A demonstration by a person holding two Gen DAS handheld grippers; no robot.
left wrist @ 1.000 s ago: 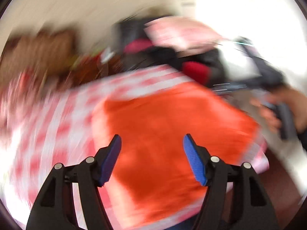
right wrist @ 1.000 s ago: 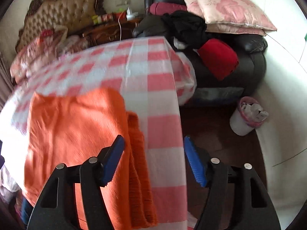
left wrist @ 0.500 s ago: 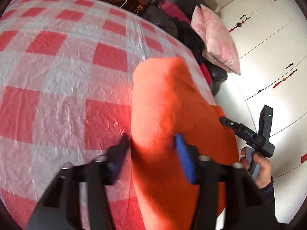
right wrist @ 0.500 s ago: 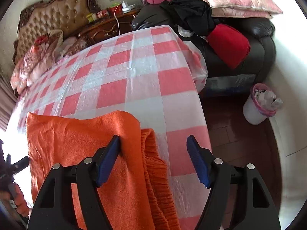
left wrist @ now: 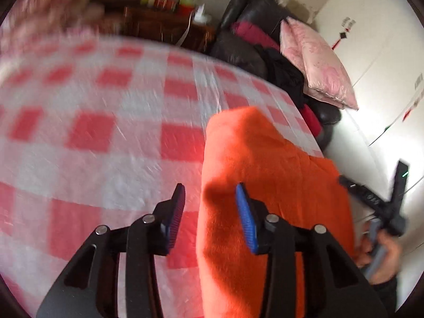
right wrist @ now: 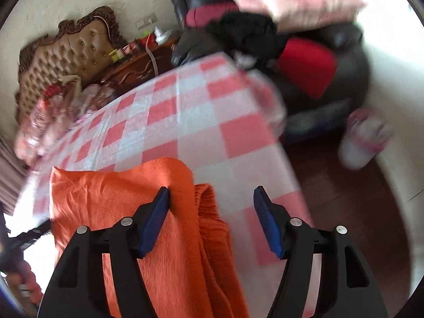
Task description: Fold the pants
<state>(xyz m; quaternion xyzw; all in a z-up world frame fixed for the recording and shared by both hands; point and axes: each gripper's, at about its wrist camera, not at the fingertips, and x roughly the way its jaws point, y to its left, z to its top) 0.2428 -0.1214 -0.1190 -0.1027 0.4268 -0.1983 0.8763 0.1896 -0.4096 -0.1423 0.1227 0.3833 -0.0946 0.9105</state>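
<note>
The orange fleece pants (left wrist: 265, 169) lie folded on the red-and-white checked tablecloth (left wrist: 106, 137) near the table's front right corner. My left gripper (left wrist: 212, 206) hovers over their left folded edge. Its jaws stand partly narrowed, with the edge between them. The left pad (left wrist: 178, 206) is over bare cloth and does not press the fabric. My right gripper (right wrist: 212, 206) is wide open over the pants (right wrist: 119, 201), at their right side. The ribbed waistband (right wrist: 212, 228) lies between its fingers, untouched. A hand (left wrist: 381, 262) holds that gripper's handle at the right of the left wrist view.
A black leather sofa (right wrist: 352, 79) with a pink pillow (left wrist: 318, 66), a red cushion (right wrist: 307, 66) and dark clothes stands beyond the table. A wooden nightstand (right wrist: 132, 71) and a tufted headboard (right wrist: 71, 53) are at the back. A white bin (right wrist: 360, 145) stands on the dark floor.
My left gripper has swung from above the middle of the pants to their left edge, and its jaws have narrowed. The right gripper has stayed wide open and shifted only slightly.
</note>
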